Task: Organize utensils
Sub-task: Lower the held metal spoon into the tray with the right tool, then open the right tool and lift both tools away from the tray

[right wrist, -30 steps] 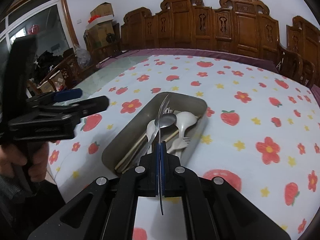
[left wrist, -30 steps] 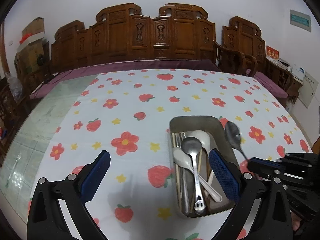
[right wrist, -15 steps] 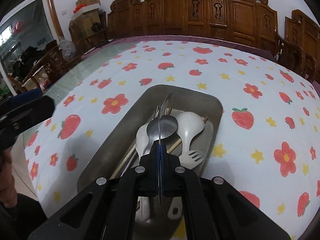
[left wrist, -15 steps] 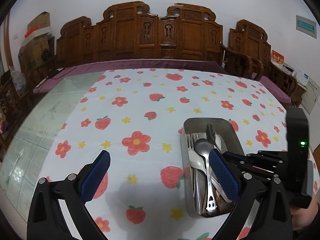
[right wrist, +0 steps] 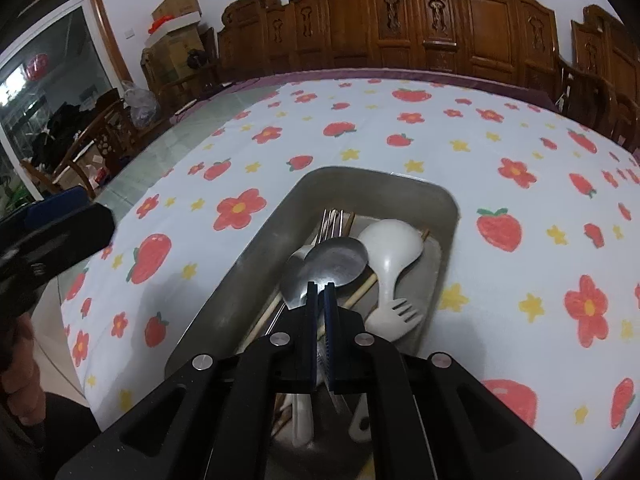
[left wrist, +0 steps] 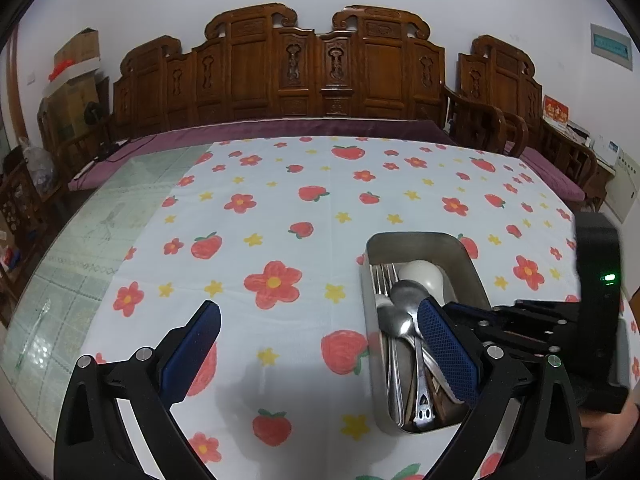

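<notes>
My right tool sits low over the near end of the metal tray, its two blue pads almost pressed together with only a thin slit between them; whether they pinch the handle of the steel spoon or have just let go, I cannot tell, since the handle is hidden under the tool body. The spoon's bowl lies just ahead of the pads, resting on the other utensils, and its long axis runs lengthways down the tray, straight back toward me. Beside it lie the white spoon and white fork, with steel forks and chopsticks underneath. My left tool hangs spread wide and holds nothing, above the flowered cloth on the counter, with the tray off to its right, so the right hand is much the nearer. I judge the next move is to part the pads and lift straight away. I can read no brand or writing on the utensils or tray; the wall signs are too blurred.
</notes>
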